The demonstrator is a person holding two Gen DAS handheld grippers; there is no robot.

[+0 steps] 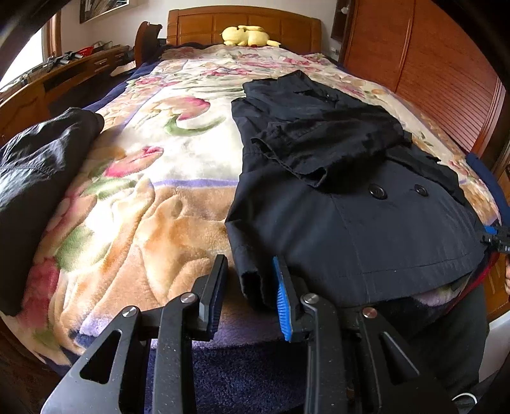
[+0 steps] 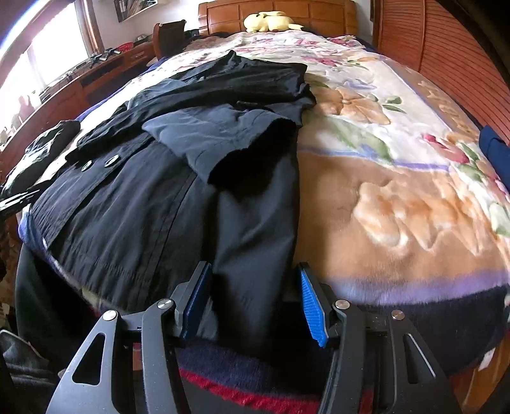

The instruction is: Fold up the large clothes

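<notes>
A large black double-breasted coat (image 1: 350, 223) lies flat on the flowered blanket (image 1: 153, 203), its hem at the near edge of the bed and its sleeves folded across the chest. My left gripper (image 1: 248, 264) is open around the coat's near left hem corner; the cloth lies against the blue pad, and the other pad stands clear of it. In the right wrist view the coat (image 2: 127, 207) fills the left half. My right gripper (image 2: 253, 270) is open, its fingers straddling the right hem, which lies flat and unbunched between them.
A second dark garment (image 1: 41, 178) lies at the bed's left edge. A yellow plush toy (image 1: 248, 35) sits by the wooden headboard (image 1: 242, 22). A wooden wardrobe (image 1: 430, 70) lines the right side, a desk (image 1: 63, 73) the left. Bare blanket (image 2: 398, 191) stretches right of the coat.
</notes>
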